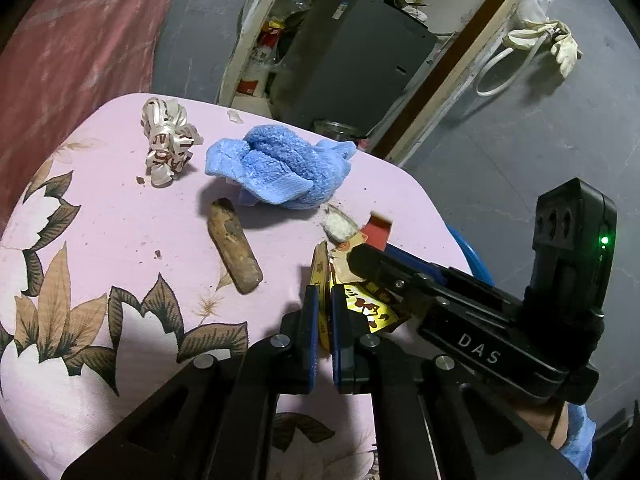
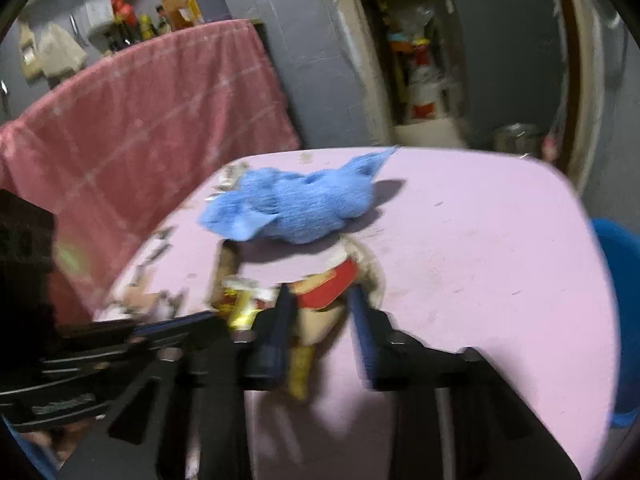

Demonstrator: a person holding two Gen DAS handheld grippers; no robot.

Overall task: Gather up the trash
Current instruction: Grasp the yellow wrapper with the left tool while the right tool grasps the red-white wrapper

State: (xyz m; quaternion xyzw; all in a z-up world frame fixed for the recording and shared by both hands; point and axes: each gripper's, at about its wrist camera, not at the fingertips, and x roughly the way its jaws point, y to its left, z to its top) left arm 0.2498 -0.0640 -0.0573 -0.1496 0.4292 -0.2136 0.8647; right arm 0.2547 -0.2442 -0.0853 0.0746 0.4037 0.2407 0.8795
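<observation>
My left gripper (image 1: 325,300) is shut on a yellow snack wrapper (image 1: 370,308) at the near right of the pink floral table (image 1: 100,240). My right gripper (image 2: 320,312) reaches in from the right, jaws open around the wrapper's red and tan end (image 2: 326,290); in the left wrist view its finger (image 1: 384,268) lies across the wrapper. A brown stick-like piece (image 1: 234,246), a crumpled ribbon wad (image 1: 168,142) and a small white scrap (image 1: 338,226) lie on the table. The right wrist view is blurred.
A blue towel (image 1: 280,168) lies bunched mid-table, also in the right wrist view (image 2: 296,206). A blue bin (image 2: 620,320) stands beside the table's right edge. A red cloth-covered surface (image 2: 140,128) is on the left. Cluttered shelves (image 1: 340,52) stand behind.
</observation>
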